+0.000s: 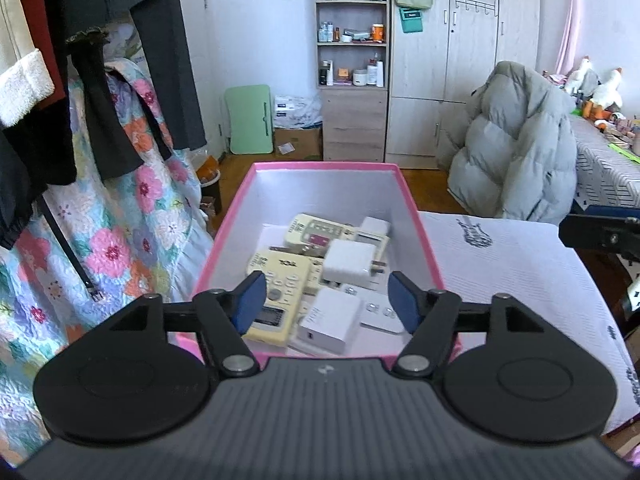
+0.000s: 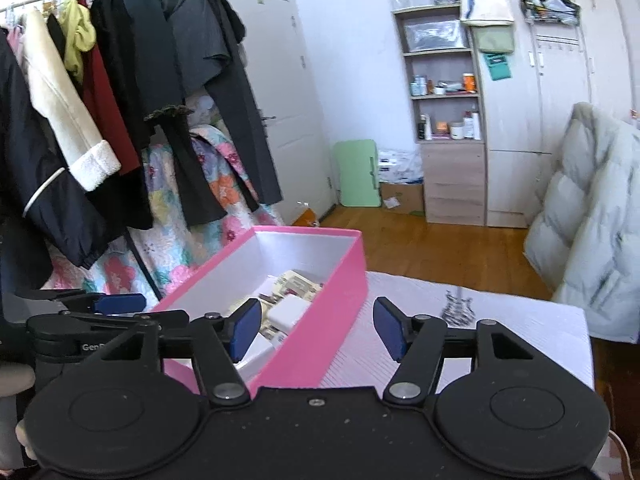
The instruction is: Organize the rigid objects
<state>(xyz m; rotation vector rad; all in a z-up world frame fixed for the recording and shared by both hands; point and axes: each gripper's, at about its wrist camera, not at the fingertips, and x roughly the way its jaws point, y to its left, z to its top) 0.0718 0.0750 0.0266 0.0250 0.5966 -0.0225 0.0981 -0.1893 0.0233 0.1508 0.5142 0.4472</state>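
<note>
A pink box (image 1: 230, 216) with a white inside stands on a white cloth-covered table (image 1: 520, 280). It holds cream remote controls (image 1: 280, 280), white chargers (image 1: 352, 260) and other small white items. My left gripper (image 1: 326, 300) is open and empty, above the near end of the box. In the right wrist view the box (image 2: 332, 320) lies ahead and to the left. My right gripper (image 2: 316, 330) is open and empty, with its fingers either side of the box's right wall. The left gripper shows at the left of that view (image 2: 120, 303).
A clothes rack with hanging garments (image 2: 120, 100) and a floral quilt (image 1: 120, 240) stand left of the box. A grey puffer jacket (image 1: 516, 148) lies beyond the table. Shelves (image 1: 352, 60) and wardrobes (image 1: 460, 40) stand at the back wall.
</note>
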